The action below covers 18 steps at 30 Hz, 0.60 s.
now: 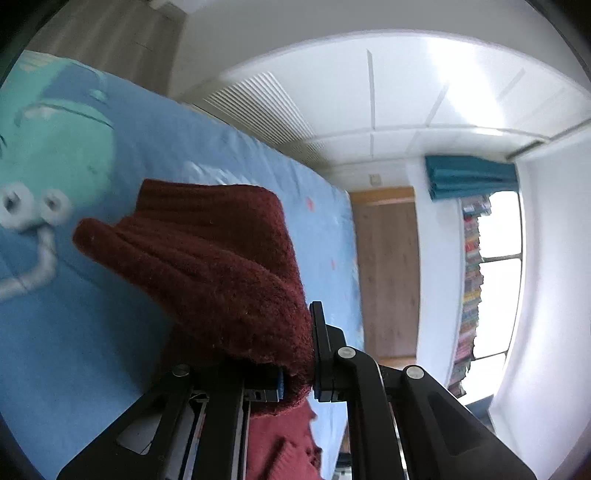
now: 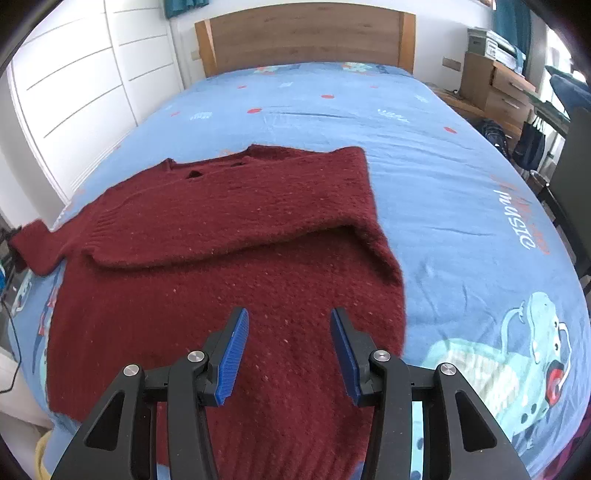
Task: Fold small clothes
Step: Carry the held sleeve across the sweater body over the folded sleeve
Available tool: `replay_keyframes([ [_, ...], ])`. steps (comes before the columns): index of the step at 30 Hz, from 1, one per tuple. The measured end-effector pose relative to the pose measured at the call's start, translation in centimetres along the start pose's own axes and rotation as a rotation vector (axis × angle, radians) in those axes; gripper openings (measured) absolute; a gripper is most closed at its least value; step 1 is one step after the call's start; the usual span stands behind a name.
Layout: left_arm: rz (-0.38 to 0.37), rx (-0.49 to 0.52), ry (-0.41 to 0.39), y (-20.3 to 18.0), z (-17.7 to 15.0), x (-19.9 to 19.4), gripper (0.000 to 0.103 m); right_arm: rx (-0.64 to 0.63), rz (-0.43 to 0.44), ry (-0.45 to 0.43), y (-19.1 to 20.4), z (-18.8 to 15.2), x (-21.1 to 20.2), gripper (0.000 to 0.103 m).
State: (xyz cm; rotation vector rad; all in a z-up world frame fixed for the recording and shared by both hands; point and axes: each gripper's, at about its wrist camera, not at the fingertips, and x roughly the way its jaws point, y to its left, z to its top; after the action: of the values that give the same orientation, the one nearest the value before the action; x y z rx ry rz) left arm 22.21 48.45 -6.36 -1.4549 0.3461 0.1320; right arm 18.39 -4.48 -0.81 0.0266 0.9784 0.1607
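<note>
A: Left claw?
B: Clamped on a lifted sleeve of the red sweater.
A: Right claw?
B: Being held wide apart, gripping nothing, above the sweater's hem. The sweater is being kept spread on the blue bed, one sleeve folded across.

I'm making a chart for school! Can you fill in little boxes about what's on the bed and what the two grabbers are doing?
clothing: dark red knitted sweater
where: lying on the blue cartoon bedsheet
fold so far: one sleeve laid across the chest
left gripper: shut on a bunch of sweater fabric, lifted above the sheet
right gripper: open, holding nothing, above the sweater's lower part
behind the bed: wooden headboard
</note>
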Motion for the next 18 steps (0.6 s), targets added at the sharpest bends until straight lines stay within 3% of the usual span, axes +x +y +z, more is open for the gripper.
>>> replay_keyframes([
  [11,-0.12,0.088,0.213,-8.7,-8.9,5.6,0.008,0.112,0.043,-0.04,-3.7,-1.9,-2.1,0.047],
  [18,-0.152,0.132,0.399,-11.9,-17.2,10.0,0.008,0.126,0.057,-0.055,-4.7,-2.8,-3.0,0.047],
])
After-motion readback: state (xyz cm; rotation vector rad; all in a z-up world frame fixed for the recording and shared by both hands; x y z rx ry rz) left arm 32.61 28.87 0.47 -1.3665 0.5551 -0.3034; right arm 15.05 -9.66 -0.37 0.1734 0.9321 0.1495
